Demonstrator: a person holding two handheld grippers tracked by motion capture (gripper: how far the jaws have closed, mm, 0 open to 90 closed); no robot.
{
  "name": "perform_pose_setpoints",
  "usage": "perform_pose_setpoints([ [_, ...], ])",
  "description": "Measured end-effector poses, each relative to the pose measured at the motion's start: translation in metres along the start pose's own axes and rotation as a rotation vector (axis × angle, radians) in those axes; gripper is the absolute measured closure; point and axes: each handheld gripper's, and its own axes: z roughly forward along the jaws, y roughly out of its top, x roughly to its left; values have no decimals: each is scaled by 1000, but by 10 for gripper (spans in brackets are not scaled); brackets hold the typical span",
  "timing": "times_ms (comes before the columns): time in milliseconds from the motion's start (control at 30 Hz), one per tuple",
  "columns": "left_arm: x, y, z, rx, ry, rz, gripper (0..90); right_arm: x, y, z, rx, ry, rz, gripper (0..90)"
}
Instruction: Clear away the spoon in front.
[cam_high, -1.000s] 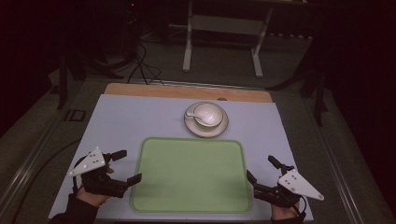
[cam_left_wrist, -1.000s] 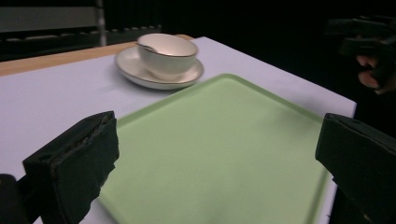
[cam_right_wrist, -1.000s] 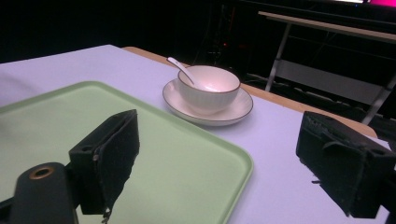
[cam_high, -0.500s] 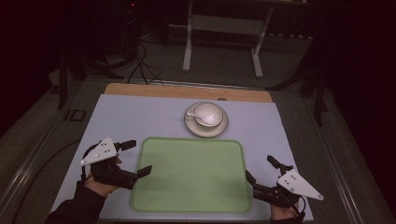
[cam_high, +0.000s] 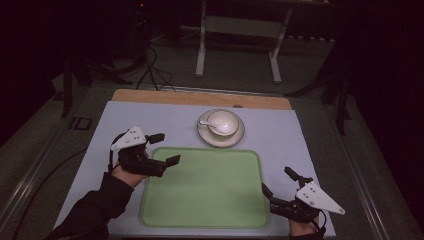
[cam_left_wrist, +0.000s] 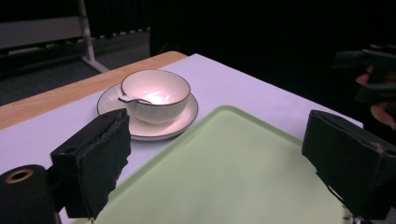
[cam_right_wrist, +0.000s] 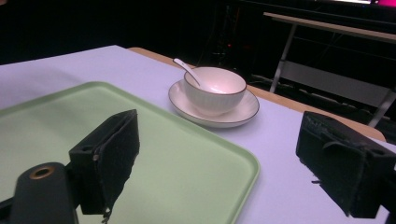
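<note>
Both the left gripper (cam_high: 164, 148) and right gripper (cam_high: 280, 184) hover wide-jawed, apparently empty, flanking the green tray (cam_high: 210, 187).

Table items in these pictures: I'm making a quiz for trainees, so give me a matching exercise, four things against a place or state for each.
Things:
1. spoon
2. bowl
3. tray
4. left gripper

Places or states:
A. lies bare on the lilac table cover
B. stands on the saucer
C. open, over the tray's far left corner
D. rests inside the bowl

Pairs: 1-D, 2-B, 3-A, 4-C
</note>
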Motion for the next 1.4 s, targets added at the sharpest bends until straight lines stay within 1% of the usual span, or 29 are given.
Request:
perform_pose_setpoints([
  [33,2,3,3,0,0,-10,87,0,0,0,1,3,1,133],
  [67,8,8,11,3,3,-34,93,0,0,0,2,4,0,133],
  [100,8,8,11,3,3,-34,96,0,0,0,2,4,0,133],
  [133,10,10,14,-2,11,-44,96,0,0,0,2,3,0,133],
  [167,12,12,18,4,15,-47,113,0,0,0,1,3,-1,133],
  [300,18,17,33,-11,43,-74,146,-1,0,0,-1,4,1,133],
  [333,19,17,41,-24,50,-88,158,-1,0,0,-1,5,0,133],
  [367,19,17,41,-24,50,-88,173,-1,0,0,-1,5,0,133],
  [400,20,16,45,-33,58,-95,173,-1,0,0,-1,6,1,133],
  [533,21,13,61,-79,77,-149,188,-1,0,0,0,9,1,133],
  [567,21,12,66,-80,82,-167,192,-1,0,0,0,9,1,133],
  [700,24,9,81,-85,107,-216,209,-1,0,0,-2,11,1,134],
  [767,27,7,88,-99,115,-261,217,-1,0,0,-2,11,3,133],
  [900,32,2,99,-158,146,-361,244,-1,-1,1,0,14,2,134],
  [933,33,-1,101,-190,149,-381,251,-1,-1,1,-1,15,3,134],
  [1033,35,-8,108,-265,157,-455,265,-1,-1,1,1,17,3,134],
  [1067,35,-11,111,-275,165,-472,265,-1,-1,1,1,16,3,134],
  [1133,34,-15,118,-280,188,-502,266,-1,-1,1,0,17,4,134],
  [1167,34,-18,121,-272,193,-519,266,-1,-1,1,0,16,5,134],
  [1200,34,-20,125,-261,213,-530,266,-2,-1,1,-1,17,5,134],
  [1233,34,-22,129,-257,222,-552,266,-1,-1,1,-1,17,6,134],
  [1267,35,-25,135,-252,240,-595,277,-1,-1,1,-1,18,6,134],
  [1300,35,-25,135,-252,240,-595,281,-1,-1,1,-1,18,6,134],
  [1400,37,-30,142,-256,270,-633,288,-1,0,0,-4,19,5,134],
])
